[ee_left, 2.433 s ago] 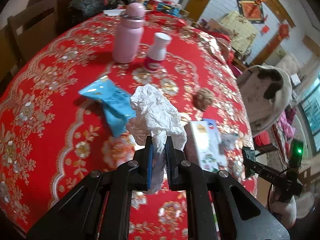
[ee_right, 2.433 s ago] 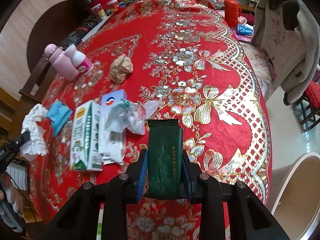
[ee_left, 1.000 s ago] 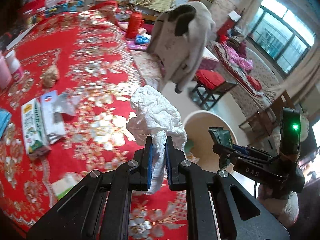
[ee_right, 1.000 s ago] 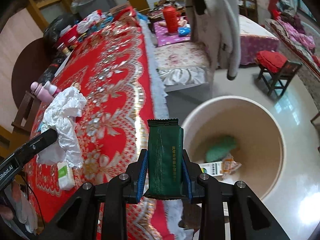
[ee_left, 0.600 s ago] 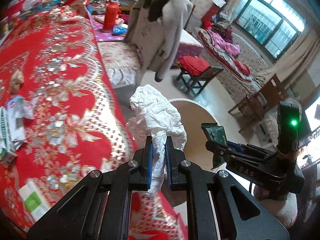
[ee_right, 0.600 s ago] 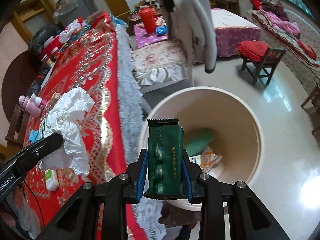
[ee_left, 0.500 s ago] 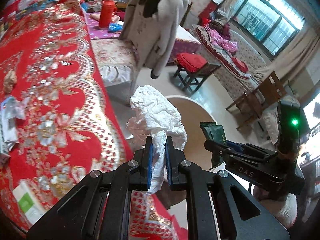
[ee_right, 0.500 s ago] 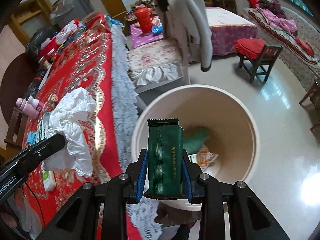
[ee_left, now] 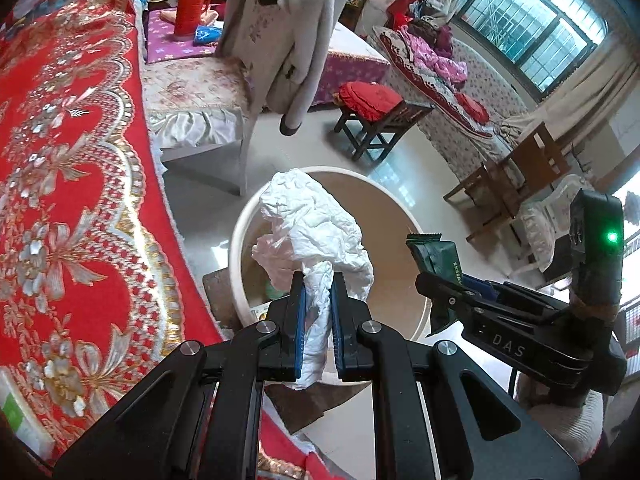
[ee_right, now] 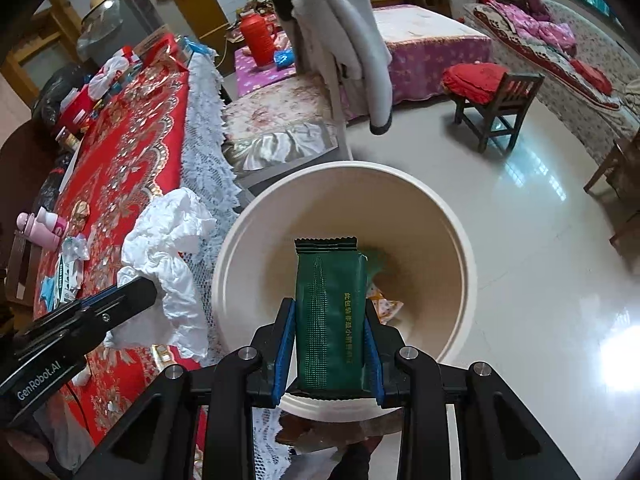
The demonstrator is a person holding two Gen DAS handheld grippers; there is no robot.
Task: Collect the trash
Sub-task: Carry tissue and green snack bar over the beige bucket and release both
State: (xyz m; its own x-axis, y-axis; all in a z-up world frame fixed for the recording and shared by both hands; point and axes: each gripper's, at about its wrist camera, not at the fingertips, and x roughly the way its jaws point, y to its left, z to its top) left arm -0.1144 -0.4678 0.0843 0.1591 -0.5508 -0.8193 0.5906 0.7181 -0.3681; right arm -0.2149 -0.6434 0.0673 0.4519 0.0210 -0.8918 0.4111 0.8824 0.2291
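Observation:
My left gripper (ee_left: pixel 318 312) is shut on a crumpled white tissue (ee_left: pixel 312 224), held over the near rim of a cream round bin (ee_left: pixel 416 232) on the floor. My right gripper (ee_right: pixel 330 336) is shut on a dark green snack wrapper (ee_right: pixel 330 316), upright above the bin's (ee_right: pixel 460 248) mouth. The right gripper (ee_left: pixel 448 288) with the green wrapper (ee_left: pixel 434 256) also shows at the right of the left wrist view. At the left of the right wrist view, the tissue (ee_right: pixel 168 256) hangs beside the bin's rim. Some wrappers (ee_right: pixel 384 304) lie inside the bin.
The table with the red patterned cloth (ee_left: pixel 60 200) borders the bin on the left; cartons and bottles (ee_right: pixel 48 228) remain on it. A chair with a pale coat (ee_right: pixel 344 40) stands behind the bin. A small wooden stool with a red cushion (ee_right: pixel 492 92) sits on the glossy floor.
Both grippers have swung away from the table and over the bin, each still gripping its piece of trash. The bin now fills the middle of both views.

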